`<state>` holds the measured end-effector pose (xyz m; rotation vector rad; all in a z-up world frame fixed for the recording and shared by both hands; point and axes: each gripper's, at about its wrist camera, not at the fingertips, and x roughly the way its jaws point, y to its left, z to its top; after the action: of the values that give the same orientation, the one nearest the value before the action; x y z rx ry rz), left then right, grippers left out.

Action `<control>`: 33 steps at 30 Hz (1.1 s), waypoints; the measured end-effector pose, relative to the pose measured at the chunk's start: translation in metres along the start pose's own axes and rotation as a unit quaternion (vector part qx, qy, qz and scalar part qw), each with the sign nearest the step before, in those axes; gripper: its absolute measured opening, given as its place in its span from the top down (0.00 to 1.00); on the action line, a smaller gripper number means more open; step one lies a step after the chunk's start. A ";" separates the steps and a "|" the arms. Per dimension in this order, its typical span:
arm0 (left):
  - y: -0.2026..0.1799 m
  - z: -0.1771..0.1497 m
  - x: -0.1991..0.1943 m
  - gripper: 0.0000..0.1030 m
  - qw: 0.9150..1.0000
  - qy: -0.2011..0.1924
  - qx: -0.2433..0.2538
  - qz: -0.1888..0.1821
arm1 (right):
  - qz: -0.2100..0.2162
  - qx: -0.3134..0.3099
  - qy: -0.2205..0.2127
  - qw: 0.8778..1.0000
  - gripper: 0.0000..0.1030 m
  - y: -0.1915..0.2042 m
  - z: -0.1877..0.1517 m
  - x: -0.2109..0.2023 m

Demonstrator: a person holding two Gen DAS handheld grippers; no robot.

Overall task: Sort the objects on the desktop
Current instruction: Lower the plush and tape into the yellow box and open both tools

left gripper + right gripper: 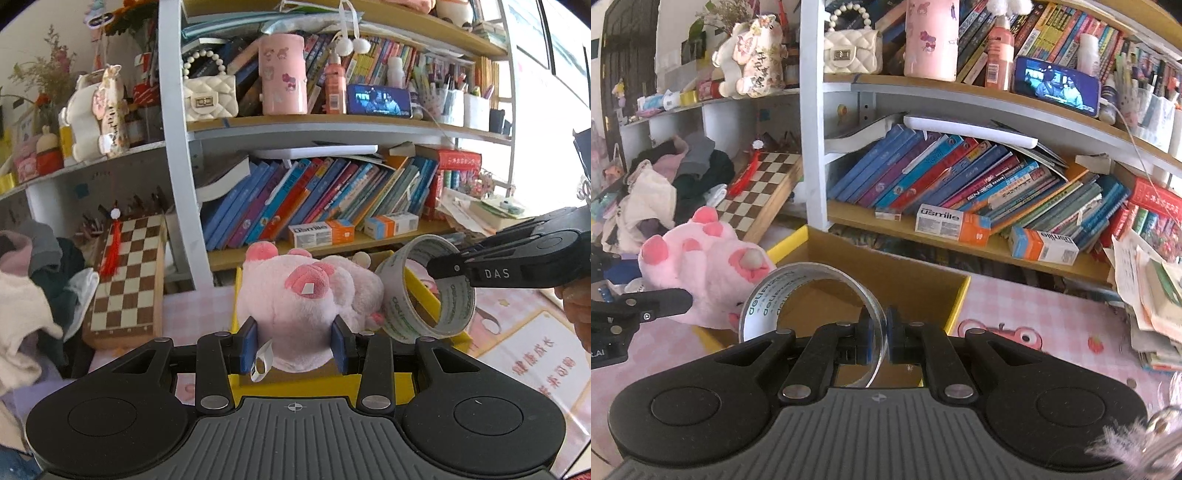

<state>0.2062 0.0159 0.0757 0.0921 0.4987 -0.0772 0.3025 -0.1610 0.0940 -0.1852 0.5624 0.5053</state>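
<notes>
Gripping the pink plush toy (295,306) between its blue pads, the left gripper (295,345) holds it above the yellow-rimmed cardboard box (960,291). Right gripper (877,338) is clamped narrow on the wall of the clear tape roll (809,295), also over the box, just beside the toy.

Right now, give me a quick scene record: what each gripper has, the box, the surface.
left hand-held gripper: shut on pink plush toy
right hand-held gripper: shut on tape roll, pinching its wall
box: yellow rim, cardboard inside, open, under both items
surface: pink checked tabletop
behind: bookshelf, chessboard
</notes>
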 end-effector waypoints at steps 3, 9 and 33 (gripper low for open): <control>-0.001 0.006 0.021 0.63 1.000 0.011 0.008 0.006 | -0.002 -0.017 0.007 1.000 0.93 -0.007 0.008 0.021; -0.004 0.008 0.061 0.63 0.999 0.040 0.028 0.014 | 0.001 -0.060 0.040 0.997 0.93 -0.013 0.011 0.064; -0.005 -0.013 0.121 0.85 0.990 0.137 0.039 0.020 | 0.092 -0.189 0.158 0.965 0.91 0.005 -0.023 0.143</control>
<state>0.3058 0.0065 0.0058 0.1915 0.7691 -0.0454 0.3931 -0.1055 -0.0037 -0.5889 0.7962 0.7700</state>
